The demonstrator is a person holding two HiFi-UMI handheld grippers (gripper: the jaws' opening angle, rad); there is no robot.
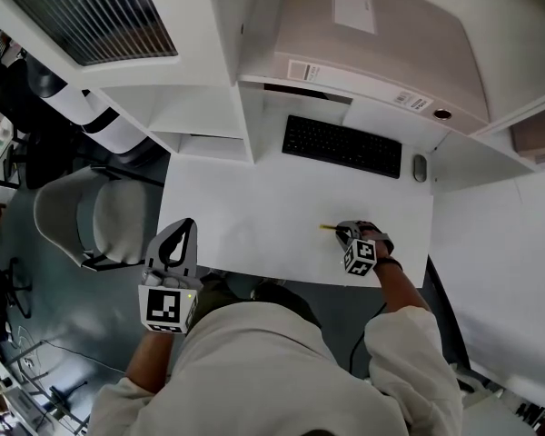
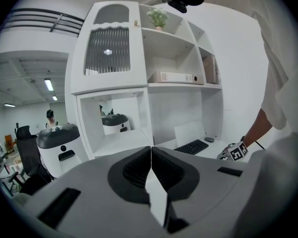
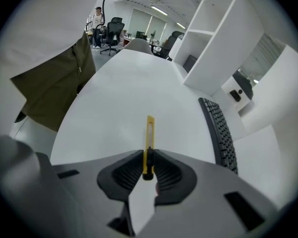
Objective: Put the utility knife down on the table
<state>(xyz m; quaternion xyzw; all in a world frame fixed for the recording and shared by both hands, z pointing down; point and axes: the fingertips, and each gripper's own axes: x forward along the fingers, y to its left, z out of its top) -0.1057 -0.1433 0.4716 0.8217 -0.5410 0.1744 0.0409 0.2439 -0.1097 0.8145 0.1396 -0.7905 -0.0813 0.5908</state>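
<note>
A slim yellow utility knife [image 3: 149, 143] sticks out from between the pads of my right gripper [image 3: 148, 168], which is shut on its rear end. In the head view the knife [image 1: 329, 228] shows as a short yellow sliver just left of the right gripper [image 1: 348, 235], low over the white table [image 1: 254, 216] near its front right part. My left gripper [image 1: 175, 241] is held off the table's front left edge. Its jaws meet with nothing between them in the left gripper view [image 2: 151, 155].
A black keyboard [image 1: 341, 145] and a grey mouse [image 1: 420, 167] lie at the back of the table under white shelving [image 1: 254, 25]. A grey chair [image 1: 82, 216] stands left of the table. The person's torso is close to the front edge.
</note>
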